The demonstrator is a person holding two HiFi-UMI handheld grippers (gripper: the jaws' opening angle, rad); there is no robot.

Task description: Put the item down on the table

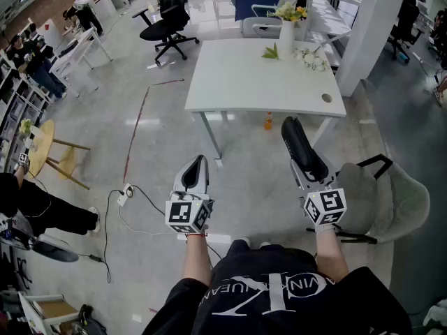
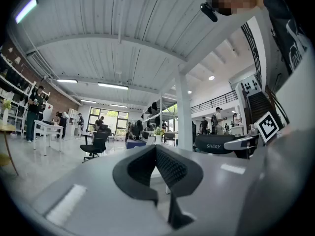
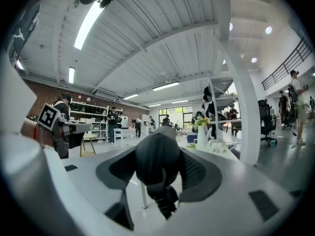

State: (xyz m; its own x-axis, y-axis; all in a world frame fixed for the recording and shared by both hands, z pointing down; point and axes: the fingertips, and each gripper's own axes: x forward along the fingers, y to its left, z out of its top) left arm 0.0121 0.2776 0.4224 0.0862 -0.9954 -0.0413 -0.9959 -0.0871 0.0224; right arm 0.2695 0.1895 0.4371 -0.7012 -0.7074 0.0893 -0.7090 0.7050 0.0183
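Wooden stool: at 9 o'clock in the head view, on the grey floor.
Floor cable: loops at 8 o'clock, near the person's feet.
Left gripper: at 11 o'clock from the person, held over the floor; jaws drawn together with nothing between them.
Black office chair: far off at 11 o'clock, left of the table.
White table: straight ahead at 12 o'clock, well apart from both grippers.
Vase of flowers: upright at the table's far edge, with loose stems lying beside it.
Right gripper: at 1 o'clock, jaws spread wide and clamped on the black item.
Black item: long and rounded, filling the gap between the right jaws and sticking out past them toward the table; it is in the air above the floor, short of the table's near edge.
Grey chair: at 3 o'clock, just beside the right gripper.
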